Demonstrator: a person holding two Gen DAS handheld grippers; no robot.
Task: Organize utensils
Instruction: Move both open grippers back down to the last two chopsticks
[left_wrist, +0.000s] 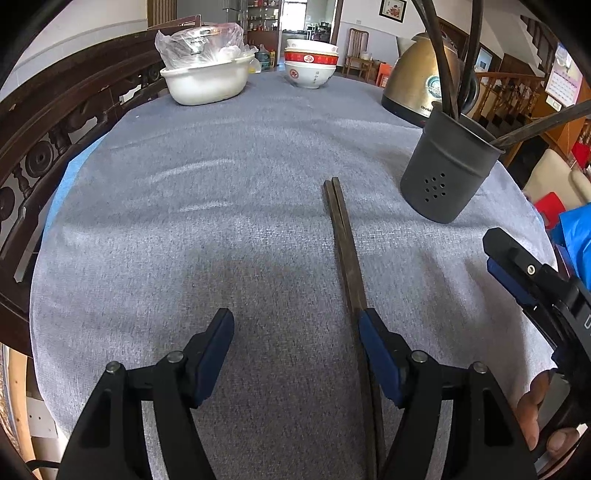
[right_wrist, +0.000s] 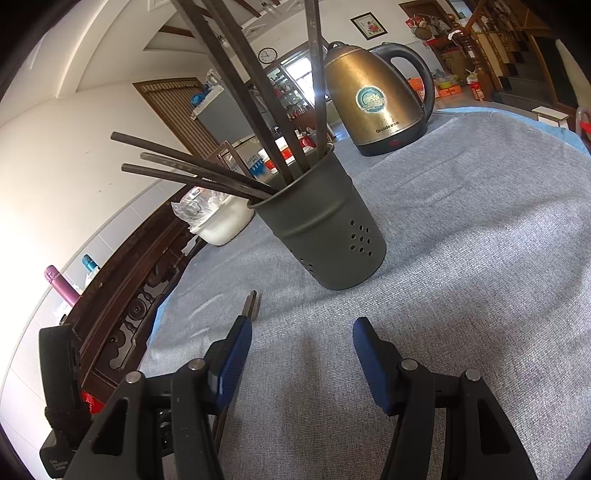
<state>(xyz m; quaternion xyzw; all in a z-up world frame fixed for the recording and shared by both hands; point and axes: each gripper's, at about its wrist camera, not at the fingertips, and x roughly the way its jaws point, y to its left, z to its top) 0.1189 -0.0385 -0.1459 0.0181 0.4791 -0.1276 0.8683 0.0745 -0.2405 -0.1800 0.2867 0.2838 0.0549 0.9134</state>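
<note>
A pair of dark wooden chopsticks (left_wrist: 345, 243) lies side by side on the grey tablecloth (left_wrist: 221, 221). My left gripper (left_wrist: 297, 332) is open low over the cloth, and the chopsticks run just inside its right finger (left_wrist: 373, 339). A dark grey holder (left_wrist: 448, 166) with several chopsticks in it stands to the right. My right gripper (right_wrist: 303, 343) is open and empty, facing the holder (right_wrist: 325, 229). The tips of the loose chopsticks (right_wrist: 252, 303) show by its left finger. The right gripper also shows in the left wrist view (left_wrist: 517, 269).
A bronze electric kettle (left_wrist: 421, 77) stands behind the holder. A white tub (left_wrist: 207, 81) with plastic-wrapped items and stacked bowls (left_wrist: 310, 66) sit at the far edge. A carved dark wood chair back (left_wrist: 48, 147) runs along the table's left side.
</note>
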